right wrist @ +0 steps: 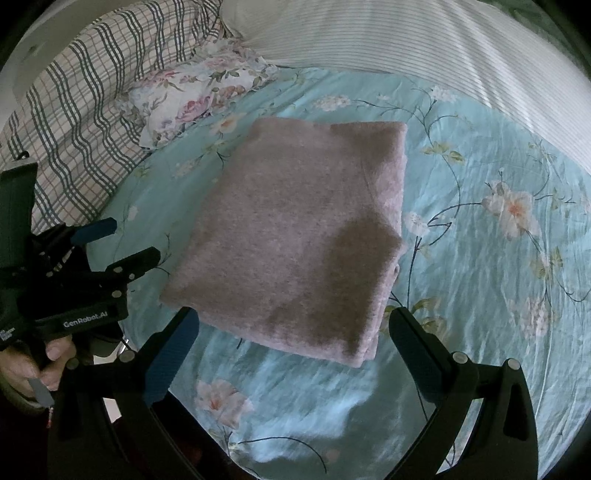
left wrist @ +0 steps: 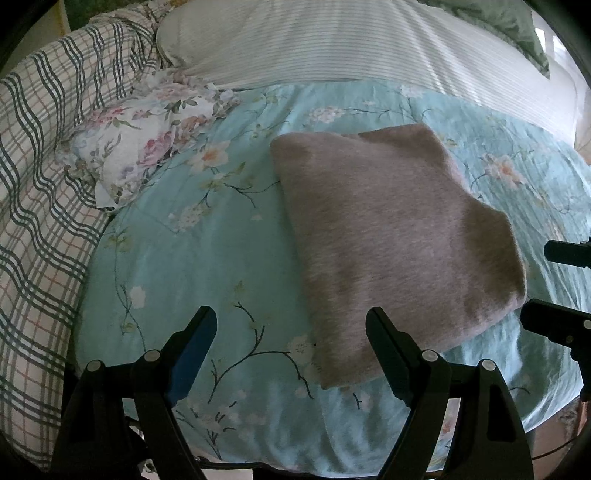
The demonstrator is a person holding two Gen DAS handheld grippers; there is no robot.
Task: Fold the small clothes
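A pinkish-grey garment (left wrist: 391,240) lies folded into a rectangle on the light blue floral bedsheet (left wrist: 192,266). It also shows in the right wrist view (right wrist: 295,236). My left gripper (left wrist: 291,325) is open and empty, just above the garment's near left corner. My right gripper (right wrist: 291,325) is open and empty, hovering at the garment's near edge. The right gripper also shows at the right edge of the left wrist view (left wrist: 554,284), open. The left gripper shows at the left of the right wrist view (right wrist: 129,240), open, held by a hand.
A floral folded cloth (left wrist: 147,147) lies at the back left of the sheet. A plaid blanket (left wrist: 44,184) is bunched along the left side. A white striped pillow (left wrist: 332,40) lies across the back. A green cloth (left wrist: 517,22) is at the far right corner.
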